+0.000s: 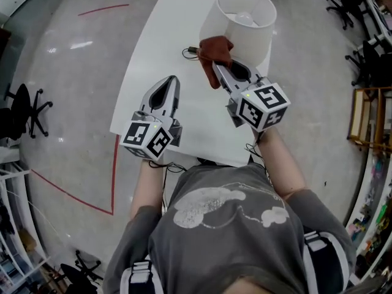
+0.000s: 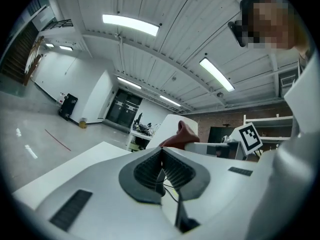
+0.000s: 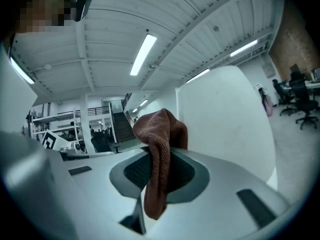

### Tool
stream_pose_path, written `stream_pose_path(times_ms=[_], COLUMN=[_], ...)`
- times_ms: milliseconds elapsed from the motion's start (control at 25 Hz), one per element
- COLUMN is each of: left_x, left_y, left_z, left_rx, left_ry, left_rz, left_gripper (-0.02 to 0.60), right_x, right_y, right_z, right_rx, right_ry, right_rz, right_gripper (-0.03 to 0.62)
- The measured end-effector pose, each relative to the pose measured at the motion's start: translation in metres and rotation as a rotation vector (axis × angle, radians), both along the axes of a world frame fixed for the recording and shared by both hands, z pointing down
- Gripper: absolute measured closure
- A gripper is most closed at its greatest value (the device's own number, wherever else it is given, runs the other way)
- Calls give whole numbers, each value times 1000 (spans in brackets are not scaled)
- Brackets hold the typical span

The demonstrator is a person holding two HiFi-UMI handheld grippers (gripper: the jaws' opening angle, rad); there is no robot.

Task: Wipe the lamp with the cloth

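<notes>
1. Cloth (image 1: 214,55), rust-brown and knitted, is clamped between the fingers of the right gripper (image 1: 218,68). One bunch rises above the fingertips, and a longer tail hangs down below them.
2. Straight beyond the right gripper's fingertips stands the lamp (image 1: 240,32), with a white drum shade. The cloth sits at the shade's lower near side. Whether it actually touches the shade cannot be told.
3. Seen from above, the shade is open at the top, and a white bulb (image 1: 245,19) shows inside it.
4. The left gripper (image 1: 175,79) has its ribbed fingers closed together with nothing between them. It is held to the left of the right gripper, apart from it, and well short of the lamp.
5. A thin black cord (image 1: 190,53) lies on the white table (image 1: 160,38), ahead of the left fingertips and beside the hanging cloth.
6. Each gripper carries a cube with black and white square markers at its rear end, nearest the person (image 1: 226,225), who wears a grey shirt.
7. Both grippers are held over the table, fingers pointing away from the person towards the lamp at the far end.
8. Around the table is a glossy grey floor (image 1: 67,72) marked with a red line (image 1: 103,8), and a black office chair (image 1: 24,112) stands far to the left of the left gripper.
</notes>
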State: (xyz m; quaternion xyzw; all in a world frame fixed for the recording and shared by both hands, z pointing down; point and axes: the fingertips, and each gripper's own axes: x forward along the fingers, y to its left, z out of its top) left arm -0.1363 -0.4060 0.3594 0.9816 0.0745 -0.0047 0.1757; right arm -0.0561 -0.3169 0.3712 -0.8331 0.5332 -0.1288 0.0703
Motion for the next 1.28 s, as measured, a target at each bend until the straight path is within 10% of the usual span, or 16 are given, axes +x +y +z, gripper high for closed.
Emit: stream_pose_path(times_ms=[280, 800, 1280], left_x=[7, 25, 16], left_y=[1, -20, -15], left_z=[5, -16, 16], left_rx=[-16, 17, -2], left_ry=[2, 49, -31], left_rz=[37, 31, -11], left_gripper=[574, 574, 574], right_x=[-17, 32, 13], right_y=[-10, -47, -44], right_z=[35, -96, 17], right_rx=[-89, 105, -45], right_ry=[-46, 125, -75], right_rz=[-13, 54, -1], right_gripper=[536, 536, 536])
